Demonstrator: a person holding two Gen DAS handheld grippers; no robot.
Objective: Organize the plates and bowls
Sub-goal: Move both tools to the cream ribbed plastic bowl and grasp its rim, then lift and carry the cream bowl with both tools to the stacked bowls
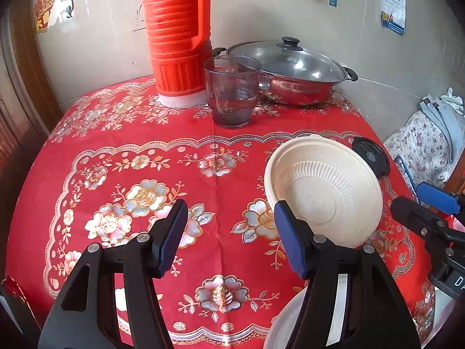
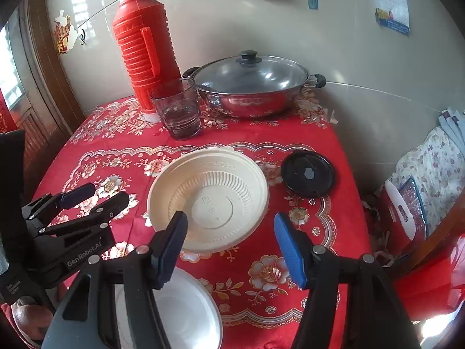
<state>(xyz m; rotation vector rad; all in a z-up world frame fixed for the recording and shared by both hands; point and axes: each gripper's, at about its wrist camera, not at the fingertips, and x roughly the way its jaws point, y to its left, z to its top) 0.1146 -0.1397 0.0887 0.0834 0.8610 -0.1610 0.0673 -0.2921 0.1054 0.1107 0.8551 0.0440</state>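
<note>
A cream ribbed bowl (image 2: 209, 197) sits on the red flowered tablecloth (image 2: 290, 285), mid-table; it also shows in the left wrist view (image 1: 322, 192). A white plate (image 2: 186, 311) lies at the near edge, under my right gripper's left finger; a sliver of the plate shows in the left wrist view (image 1: 283, 322). My right gripper (image 2: 229, 244) is open and empty, just in front of the bowl. My left gripper (image 1: 229, 238) is open and empty, left of the bowl, above the cloth. Each gripper shows in the other's view, the left (image 2: 87, 195) and the right (image 1: 418, 200).
A red thermos (image 1: 177, 35), a glass with water (image 1: 232, 90) and a lidded steel pot (image 1: 293, 72) stand at the back by the wall. A black round lid (image 2: 308, 174) lies right of the bowl. A cloth-covered chair (image 2: 430, 174) stands off the right edge.
</note>
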